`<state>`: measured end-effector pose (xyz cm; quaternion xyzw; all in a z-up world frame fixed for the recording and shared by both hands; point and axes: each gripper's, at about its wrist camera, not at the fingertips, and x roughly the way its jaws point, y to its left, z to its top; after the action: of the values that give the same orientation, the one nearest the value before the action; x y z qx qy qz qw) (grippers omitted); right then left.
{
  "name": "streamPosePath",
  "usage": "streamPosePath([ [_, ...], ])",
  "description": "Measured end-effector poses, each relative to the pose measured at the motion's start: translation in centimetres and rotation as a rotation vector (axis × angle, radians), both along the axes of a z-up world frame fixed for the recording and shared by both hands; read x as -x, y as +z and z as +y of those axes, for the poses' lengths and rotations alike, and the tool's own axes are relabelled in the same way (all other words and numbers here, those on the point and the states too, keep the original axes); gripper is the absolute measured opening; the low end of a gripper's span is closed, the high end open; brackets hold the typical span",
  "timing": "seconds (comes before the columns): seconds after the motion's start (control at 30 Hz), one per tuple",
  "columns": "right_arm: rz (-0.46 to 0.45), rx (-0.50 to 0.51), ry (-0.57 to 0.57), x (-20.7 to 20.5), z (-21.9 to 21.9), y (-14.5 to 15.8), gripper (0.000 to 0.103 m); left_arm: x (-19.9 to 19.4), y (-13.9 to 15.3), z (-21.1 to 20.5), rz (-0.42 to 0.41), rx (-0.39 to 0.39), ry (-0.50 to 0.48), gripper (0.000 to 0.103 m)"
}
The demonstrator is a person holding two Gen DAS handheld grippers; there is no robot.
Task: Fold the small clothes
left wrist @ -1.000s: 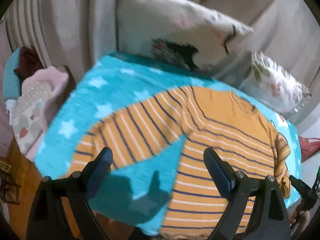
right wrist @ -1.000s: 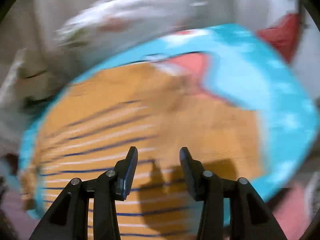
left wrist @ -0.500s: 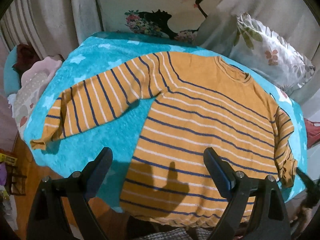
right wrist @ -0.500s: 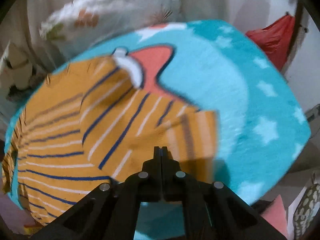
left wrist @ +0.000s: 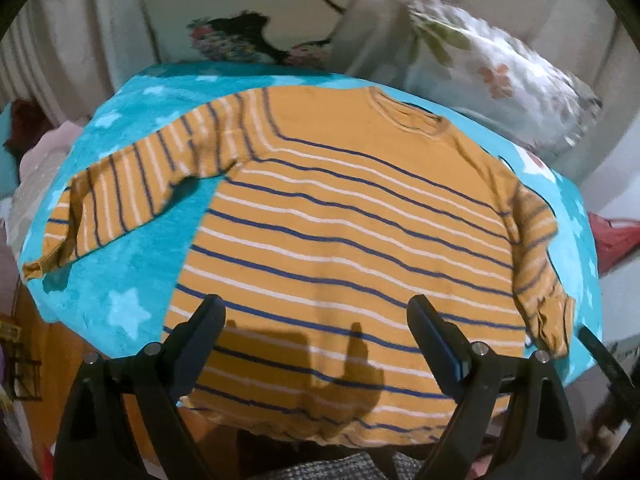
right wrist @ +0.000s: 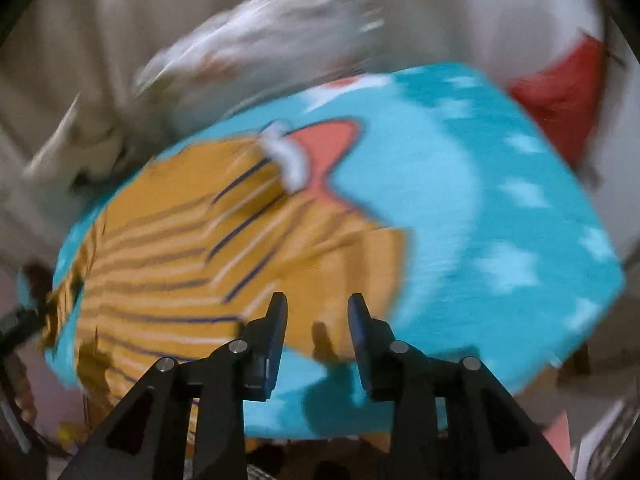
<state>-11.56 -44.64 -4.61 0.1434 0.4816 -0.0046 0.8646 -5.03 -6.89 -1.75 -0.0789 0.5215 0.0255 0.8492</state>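
My right gripper [right wrist: 316, 320] has let go, jaws partly open, empty; left gripper [left wrist: 316, 324] wide open, empty, above the sweater [left wrist: 344, 248].

Pillows [left wrist: 500, 76] close behind blanket [left wrist: 120, 280]

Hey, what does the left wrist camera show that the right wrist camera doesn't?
Only the left wrist view shows the spread-out left sleeve, the neckline and the bird-print pillow. Only the right wrist view, which is blurred, shows the blanket's red patch and a red bag. Both show the orange striped sweater flat on the turquoise star blanket, each with its own hand-held gripper open: left, right.
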Motion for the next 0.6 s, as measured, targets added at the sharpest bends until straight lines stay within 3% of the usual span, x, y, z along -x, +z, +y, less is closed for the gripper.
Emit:
streamPosePath([
  [0.17,0.060,0.047,0.030,-3.3,2.9,-3.6,0.034,1.3,0.1,-1.0,-0.004,-0.048,-0.015,0.092],
  [0.27,0.104,0.088,0.039,-4.5,3.7,-5.8,0.044,1.9,-0.3,-0.3,0.013,-0.044,0.006,0.092],
  [0.33,0.080,0.126,0.043,-4.4,4.2,-5.8,0.045,2.1,-0.7,0.3,0.020,-0.047,0.024,0.092],
  [0.37,0.084,0.150,0.046,-4.5,4.4,-5.9,0.036,2.1,-0.8,0.5,0.025,-0.046,0.032,0.092],
  [0.4,0.087,0.178,0.035,-4.5,4.3,-5.8,0.011,2.1,-1.0,0.7,0.030,-0.041,0.040,0.092],
  [0.43,0.084,0.150,0.037,-4.4,3.8,-5.6,0.005,2.1,-1.1,0.9,0.032,-0.031,0.047,0.092],
  [0.47,0.083,0.105,0.000,-4.1,2.6,-5.1,0.005,2.0,-1.1,1.0,0.032,-0.022,0.053,0.092],
  [0.6,0.017,0.123,-0.170,-1.3,-3.0,-1.7,0.004,1.7,-0.9,1.1,0.013,-0.020,0.063,0.092],
])
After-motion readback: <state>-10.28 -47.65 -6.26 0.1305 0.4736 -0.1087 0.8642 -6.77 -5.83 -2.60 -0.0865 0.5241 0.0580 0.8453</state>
